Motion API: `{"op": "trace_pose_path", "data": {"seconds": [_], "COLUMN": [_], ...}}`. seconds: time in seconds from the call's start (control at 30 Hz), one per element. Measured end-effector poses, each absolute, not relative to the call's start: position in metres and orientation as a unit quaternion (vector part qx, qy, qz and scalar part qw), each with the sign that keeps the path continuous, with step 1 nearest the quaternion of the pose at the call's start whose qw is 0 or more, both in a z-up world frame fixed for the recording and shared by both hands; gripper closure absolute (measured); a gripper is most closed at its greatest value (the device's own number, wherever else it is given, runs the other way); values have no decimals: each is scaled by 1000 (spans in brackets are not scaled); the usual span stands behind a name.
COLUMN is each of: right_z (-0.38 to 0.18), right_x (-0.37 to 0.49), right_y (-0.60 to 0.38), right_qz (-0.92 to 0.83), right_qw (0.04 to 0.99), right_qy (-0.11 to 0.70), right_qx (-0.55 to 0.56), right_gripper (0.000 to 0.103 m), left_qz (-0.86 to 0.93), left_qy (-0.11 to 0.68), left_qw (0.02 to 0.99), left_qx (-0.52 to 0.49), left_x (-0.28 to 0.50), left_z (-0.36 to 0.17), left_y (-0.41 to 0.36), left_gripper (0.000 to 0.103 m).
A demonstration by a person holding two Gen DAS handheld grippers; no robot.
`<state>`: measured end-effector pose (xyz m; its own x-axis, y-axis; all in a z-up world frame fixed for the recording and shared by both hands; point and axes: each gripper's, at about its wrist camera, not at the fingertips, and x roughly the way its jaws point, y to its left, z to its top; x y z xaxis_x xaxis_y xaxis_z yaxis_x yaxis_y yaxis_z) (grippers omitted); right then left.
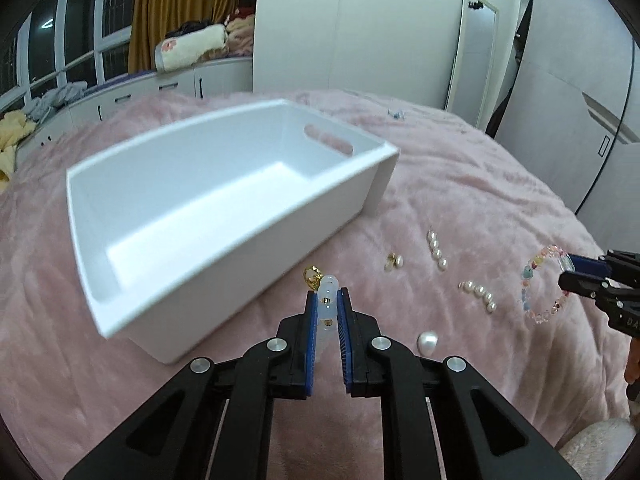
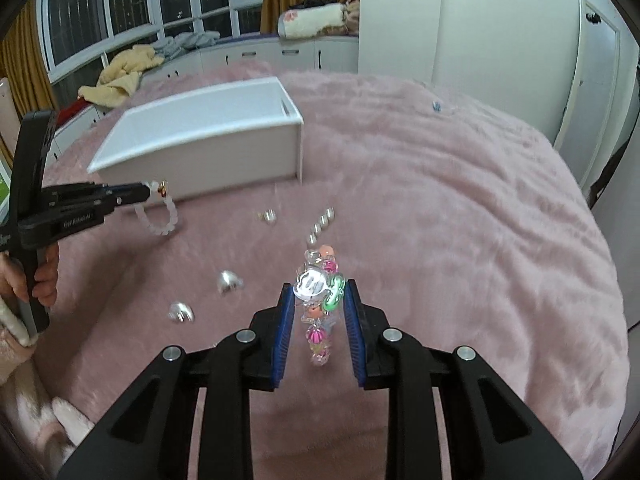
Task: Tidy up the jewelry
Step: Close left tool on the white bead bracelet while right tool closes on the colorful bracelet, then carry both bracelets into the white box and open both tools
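Note:
My left gripper [image 1: 328,294] is shut on a milky white bead bracelet [image 1: 327,304] with a gold charm [image 1: 313,274], lifted off the pink blanket [image 1: 460,184] just in front of the white box [image 1: 240,280]. From the right wrist view that bracelet [image 2: 160,220] dangles from the left gripper [image 2: 146,192] near the box [image 2: 208,164]. My right gripper [image 2: 319,286] is shut on a colourful bead bracelet [image 2: 316,312], which hangs above the blanket. In the left wrist view the right gripper [image 1: 568,270] holds that bracelet [image 1: 530,284] at the right edge.
Loose on the blanket lie two short pearl strands [image 1: 437,249] [image 1: 480,295], a small pearl earring [image 1: 393,262] and a large pearl [image 1: 427,343]. The open box is empty inside. A person's hand [image 2: 44,276] grips the left tool. A window bench with clothes runs behind the bed.

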<state>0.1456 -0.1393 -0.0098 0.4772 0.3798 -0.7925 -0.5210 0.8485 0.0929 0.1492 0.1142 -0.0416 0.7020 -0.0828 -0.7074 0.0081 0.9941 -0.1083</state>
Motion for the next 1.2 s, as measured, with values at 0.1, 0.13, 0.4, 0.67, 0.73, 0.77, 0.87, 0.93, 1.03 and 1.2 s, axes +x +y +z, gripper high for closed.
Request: {"op": "trace_pose_path", "data": {"seconds": [0.1,0.13,0.4,0.67,0.73,0.77,0.87,0.93,1.03,1.2], "right_z": [9,15,49,61,60,59,55,52,47,34], "right_x": [155,158,189,234,246,250,266,272,280,292], "right_y": [-129,-124,-80,-24,-9,-3,20,32,53,80], "right_qz": [268,270,295,321,327,328,333,336,342,348], "right_qw": [864,866,873,867,864,863,858,856,853,845], "right_qy": [420,415,383,376,378,379,386,388,391,403], "right_qx": [-75,-74,-72,-64,-62,-61,-55,-54,-55,-52], "right_gripper": [77,77,77,77,77,77,77,77,77,77], "left_qz": [-25,-24,-4,11,18,22,28,29,33,43], "left_qy": [369,365,341,342,345,347,351,356,358,370], "left_qw": [928,929,939,939,938,937,935,934,932,927], "left_qx": [-46,-44,-35,-24,-25,-26,-32,-36,-34,-50], "left_x": [148,149,158,192,200,204,214,220,228,243], "left_z": [-24,-18,26,41,40,38,34,31,27,14], "left_y": [121,123,159,196,202,205,214,217,220,232], "left_gripper": [88,88,88,88,88,88,88,88,88,88]}}
